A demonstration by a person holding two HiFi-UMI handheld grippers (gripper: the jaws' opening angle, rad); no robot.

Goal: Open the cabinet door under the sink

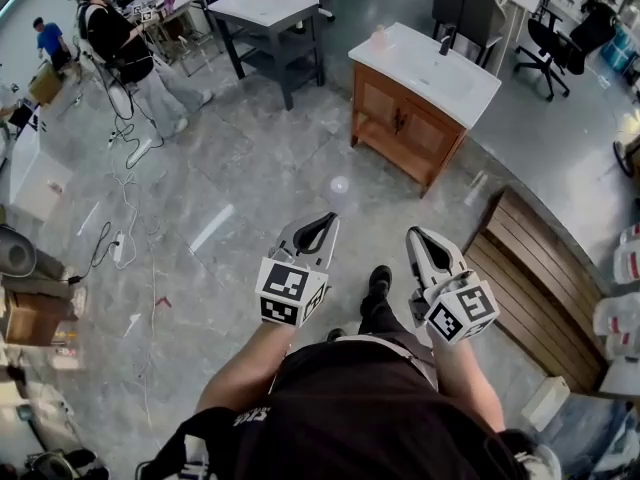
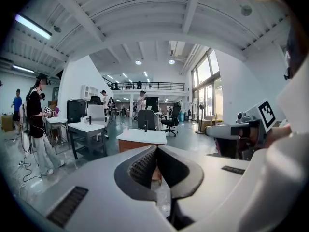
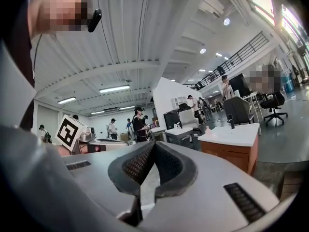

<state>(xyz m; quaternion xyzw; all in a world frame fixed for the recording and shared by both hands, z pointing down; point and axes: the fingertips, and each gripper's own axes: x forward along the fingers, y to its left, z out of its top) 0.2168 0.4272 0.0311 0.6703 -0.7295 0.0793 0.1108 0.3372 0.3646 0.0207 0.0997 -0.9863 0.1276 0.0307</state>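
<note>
The sink cabinet is a brown wooden box with a white top and a tap. It stands on the grey floor, far ahead of the person and a bit to the right. Its two doors look shut, and small dark handles sit in the middle where the doors meet. The person holds the left gripper and the right gripper out in front of the body, side by side but not touching. Both point toward the cabinet, I think because that is where they need to go. The jaws of both grippers are closed up tight, with nothing between them. That makes sense, because there is nothing to grab out here. Only bare floor and the person's own shoe lie under the grippers. So the job has not really begun, and the person must first get close to the cabinet. Then one pair of jaws will have to open a little to fit around a handle. The handles are small, so the aim must be good. A wooden slat floor piece lies off to the right, and a dark desk with a white top stands farther back. Another person stands by it, far from the cabinet.
</note>
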